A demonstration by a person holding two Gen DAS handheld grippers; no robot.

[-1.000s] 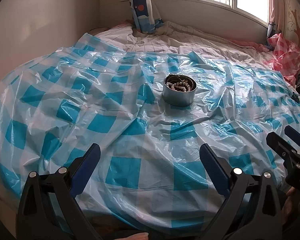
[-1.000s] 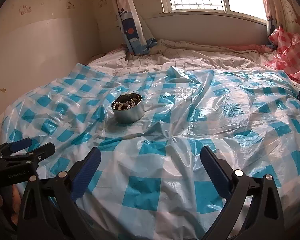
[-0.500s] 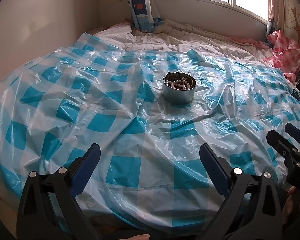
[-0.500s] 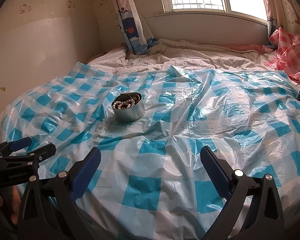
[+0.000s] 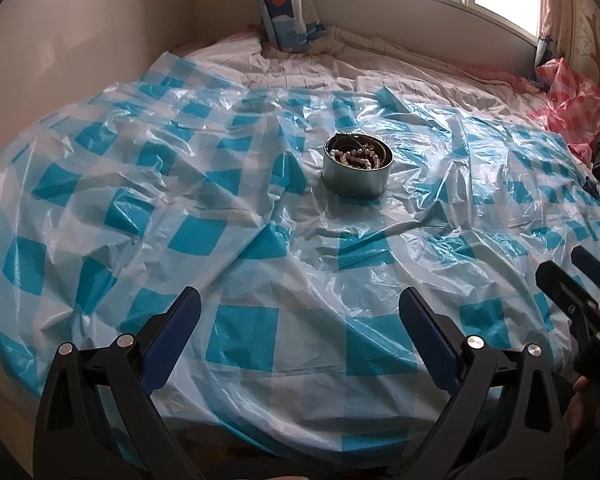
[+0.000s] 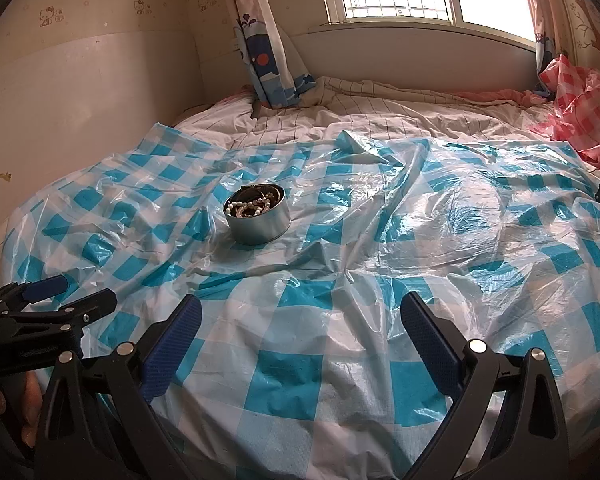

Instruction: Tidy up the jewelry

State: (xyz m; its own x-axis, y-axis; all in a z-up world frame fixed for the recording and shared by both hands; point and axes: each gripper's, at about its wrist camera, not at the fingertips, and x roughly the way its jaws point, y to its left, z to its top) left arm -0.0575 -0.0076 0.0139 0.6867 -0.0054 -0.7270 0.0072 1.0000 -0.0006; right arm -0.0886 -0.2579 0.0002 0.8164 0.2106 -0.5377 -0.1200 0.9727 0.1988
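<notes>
Tin (image 5: 357,174) upright on sheet (image 5: 240,248), mouth up; beads (image 5: 354,159) coiled inside. Left gripper (image 5: 298,312) wide, empty. Right gripper (image 6: 300,314) wide, empty.

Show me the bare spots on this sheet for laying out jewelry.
Bare checked plastic sheet runs from both grippers' open jaws up to the metal tin, and wide to the tin's right. Only the tin, full of bead jewelry, takes room. The pink bag crowds the far right corner.
</notes>
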